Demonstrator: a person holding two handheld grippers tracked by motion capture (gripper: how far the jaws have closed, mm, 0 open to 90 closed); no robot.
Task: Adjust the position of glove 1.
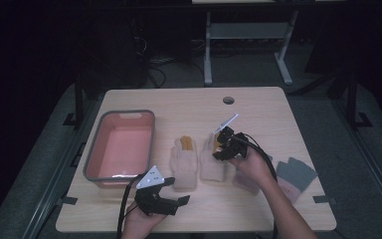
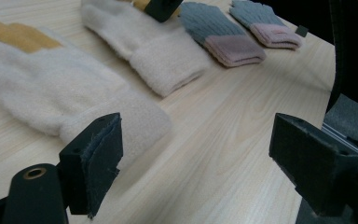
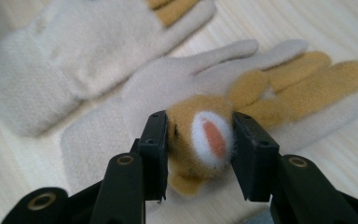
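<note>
Two cream fleece gloves with mustard fingers lie side by side mid-table, the left glove (image 1: 185,164) and the right glove (image 1: 213,168). My right gripper (image 1: 222,144) hangs over the right glove's fingers, pointing down. In the right gripper view its jaws (image 3: 198,140) are shut on a mustard plush animal face (image 3: 200,135) sewn on that glove (image 3: 168,88), lifting it a little. The other cream glove (image 3: 74,56) lies flat beside it. My left gripper (image 1: 179,191) rests near the front edge, open and holding nothing (image 2: 200,140), just short of the left glove's cuff (image 2: 121,112).
A pink tub with a grey rim (image 1: 151,144) stands at the left of the table. Two grey gloves with pink cuffs (image 1: 296,174) (image 2: 223,32) lie at the right, one partly under my right hand. A cable hole (image 1: 228,100) sits near the back edge.
</note>
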